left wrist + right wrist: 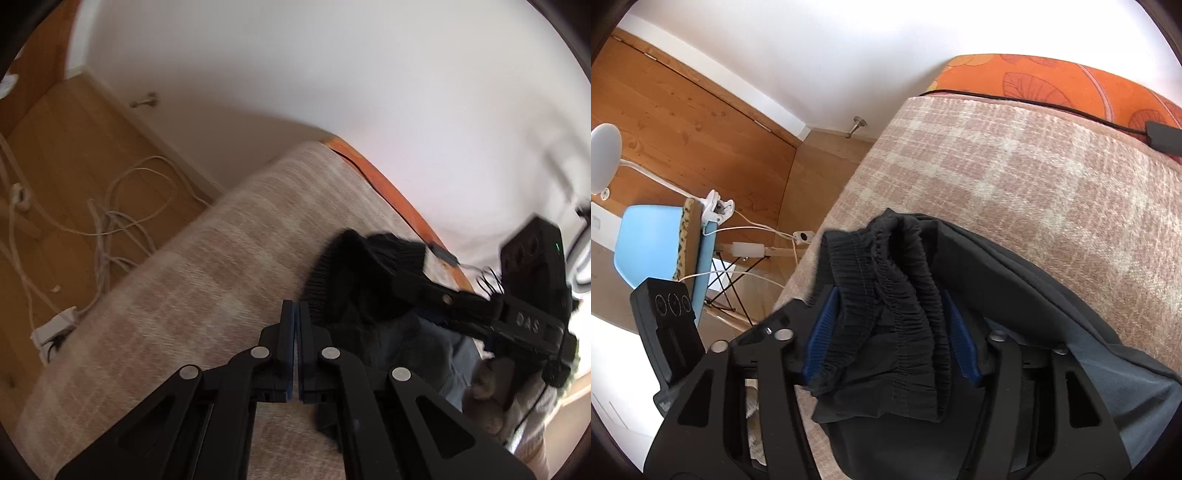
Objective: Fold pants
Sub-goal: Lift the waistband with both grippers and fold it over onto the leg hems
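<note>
Right now the black pants lie bunched up on a bed with a pink and cream checked blanket, near its edge. The stretchy waistband is scrunched into a thick roll, and that roll sits between the two blue pads of the right hand-held gripper. Its jaws stand partly spread, and the cloth fills the gap between them. I cannot tell if the pads really squeeze the cloth or just sit beside it. I think the waistband is the part being grabbed because it is thick and easy to catch, and lifting it would let the legs hang down straight for folding.

The left hand-held gripper has its jaws pressed together with nothing in them. It hangs over the blanket, just beside the pants, so it may be waiting for its turn to take another corner.

The right view shows the waistband wrinkles up close, plus a blue chair and a white lamp on the floor side. The left view shows something else: the right tool from the side, reaching over the pants, and white cables lying on the wooden floor. An orange cover peeks out past the blanket.
</note>
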Action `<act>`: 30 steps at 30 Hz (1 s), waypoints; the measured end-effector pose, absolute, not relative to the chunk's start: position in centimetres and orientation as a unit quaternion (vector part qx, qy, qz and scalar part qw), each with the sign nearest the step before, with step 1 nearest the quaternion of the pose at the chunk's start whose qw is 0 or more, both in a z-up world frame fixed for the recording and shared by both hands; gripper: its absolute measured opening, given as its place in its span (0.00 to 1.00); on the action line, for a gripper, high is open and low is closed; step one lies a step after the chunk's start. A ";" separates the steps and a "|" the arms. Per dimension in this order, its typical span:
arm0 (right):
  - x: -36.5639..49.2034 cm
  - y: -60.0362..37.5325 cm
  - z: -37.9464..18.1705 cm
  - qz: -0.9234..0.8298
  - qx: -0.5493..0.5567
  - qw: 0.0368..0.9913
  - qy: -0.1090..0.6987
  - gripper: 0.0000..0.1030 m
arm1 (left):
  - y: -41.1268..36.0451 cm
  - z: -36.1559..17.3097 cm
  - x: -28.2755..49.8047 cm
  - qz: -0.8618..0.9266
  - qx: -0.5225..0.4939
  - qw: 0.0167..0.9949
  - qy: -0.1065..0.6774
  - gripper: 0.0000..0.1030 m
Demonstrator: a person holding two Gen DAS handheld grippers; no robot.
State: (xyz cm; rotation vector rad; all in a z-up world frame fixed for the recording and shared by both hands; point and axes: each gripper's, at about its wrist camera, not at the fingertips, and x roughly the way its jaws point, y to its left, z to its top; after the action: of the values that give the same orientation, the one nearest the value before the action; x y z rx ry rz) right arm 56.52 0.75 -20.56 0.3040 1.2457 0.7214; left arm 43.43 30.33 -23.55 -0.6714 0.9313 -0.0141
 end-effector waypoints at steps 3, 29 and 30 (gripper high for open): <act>56.6 0.3 -20.7 0.327 0.148 0.740 0.569 0.51 | 31.4 -24.6 43.2 0.000 -0.333 0.828 0.451 0.00; 58.6 -2.2 -20.2 0.384 0.289 0.665 0.572 0.66 | 25.0 -20.9 46.6 -0.109 -0.204 0.891 0.390 0.00; 58.8 -2.1 -20.1 0.386 0.287 0.664 0.572 0.67 | 24.7 -20.9 46.3 -0.120 -0.196 0.891 0.392 0.00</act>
State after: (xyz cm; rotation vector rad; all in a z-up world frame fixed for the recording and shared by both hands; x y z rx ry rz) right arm 58.81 -2.12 -20.10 0.6493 1.2924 0.8710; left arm 46.27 24.74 -20.93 -0.4079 0.8150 -0.2487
